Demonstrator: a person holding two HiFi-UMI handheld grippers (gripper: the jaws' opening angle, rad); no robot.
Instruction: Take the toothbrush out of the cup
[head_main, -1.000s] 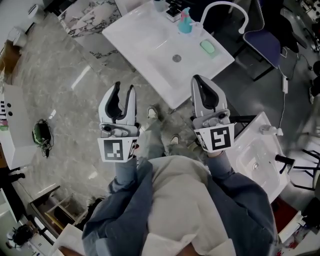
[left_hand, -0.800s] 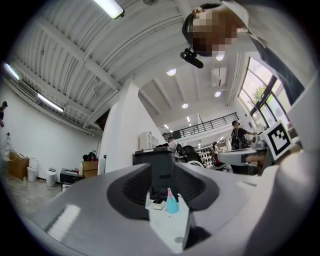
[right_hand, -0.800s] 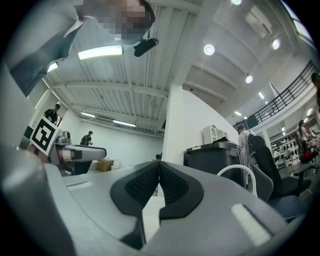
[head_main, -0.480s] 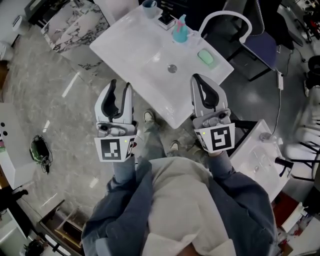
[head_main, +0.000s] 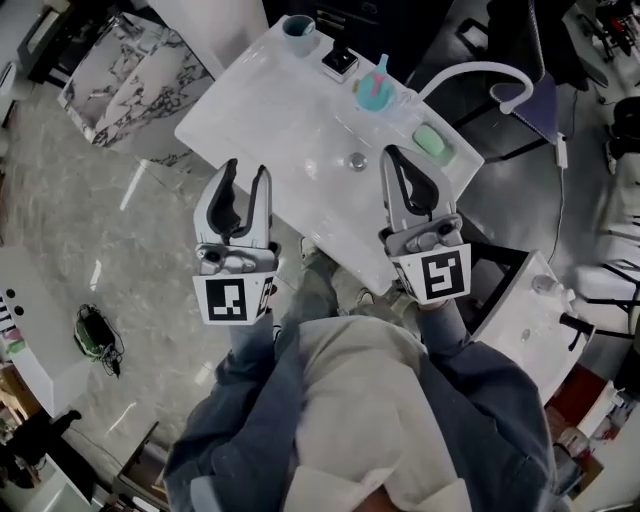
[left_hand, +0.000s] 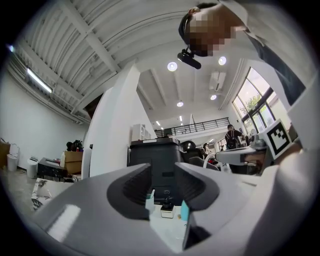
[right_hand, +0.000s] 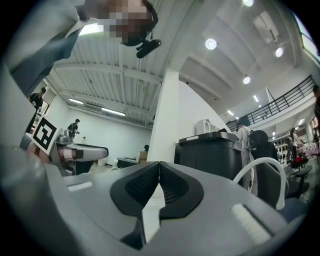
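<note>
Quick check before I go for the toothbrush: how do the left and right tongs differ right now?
The left tongs have their jaws apart, while the right tongs have theirs closed together at the tips. In the head view the right tongs appear to reach over the white counter, whereas the left tongs only meet its near edge. Both are empty and both point toward the counter.

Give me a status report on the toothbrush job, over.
Left gripper open, right gripper shut, both empty. Toothbrush in cup, far corner of sink top, untouched. Nothing seen blocking.
</note>
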